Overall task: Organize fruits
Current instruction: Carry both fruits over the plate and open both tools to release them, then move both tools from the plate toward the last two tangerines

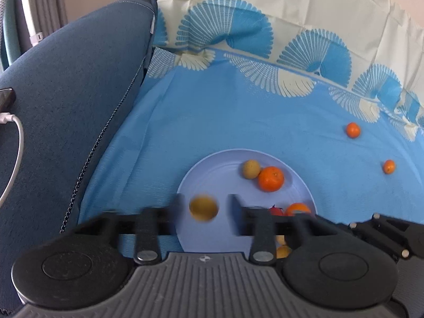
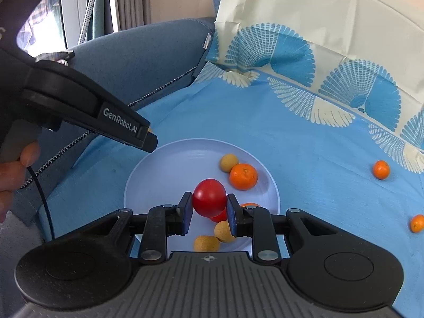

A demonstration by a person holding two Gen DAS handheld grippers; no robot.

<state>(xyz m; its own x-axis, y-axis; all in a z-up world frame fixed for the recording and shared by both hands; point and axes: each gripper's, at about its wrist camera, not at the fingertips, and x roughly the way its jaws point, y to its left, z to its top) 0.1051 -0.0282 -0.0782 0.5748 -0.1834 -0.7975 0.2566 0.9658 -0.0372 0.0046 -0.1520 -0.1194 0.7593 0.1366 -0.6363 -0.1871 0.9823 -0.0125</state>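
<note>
A lavender plate [image 1: 212, 169] [image 2: 148, 175] lies on a blue patterned cloth [image 1: 238, 111]. My left gripper [image 1: 207, 199] hangs open over the plate. A blurred yellow-brown fruit [image 1: 203, 208] is in the gap between its fingers, and neither pad touches it. My right gripper [image 2: 209, 197] is shut on a red tomato [image 2: 210, 193] above the plate. On the plate sit a mandarin [image 2: 243, 176] [image 1: 270, 179], a small tan fruit [image 2: 228, 162] [image 1: 251, 169], two more tan fruits [image 2: 206, 243], another red fruit [image 2: 220, 216] and a partly hidden mandarin [image 2: 249, 205].
Two loose mandarins [image 2: 381, 169] [image 2: 417, 223] lie on the cloth right of the plate. A blue sofa arm [image 1: 66, 92] rises at the left, with a phone [image 1: 5, 98] and a white cable [image 1: 18, 137] on it. A hand [image 2: 16, 164] holds the left tool's black housing [image 2: 87, 100].
</note>
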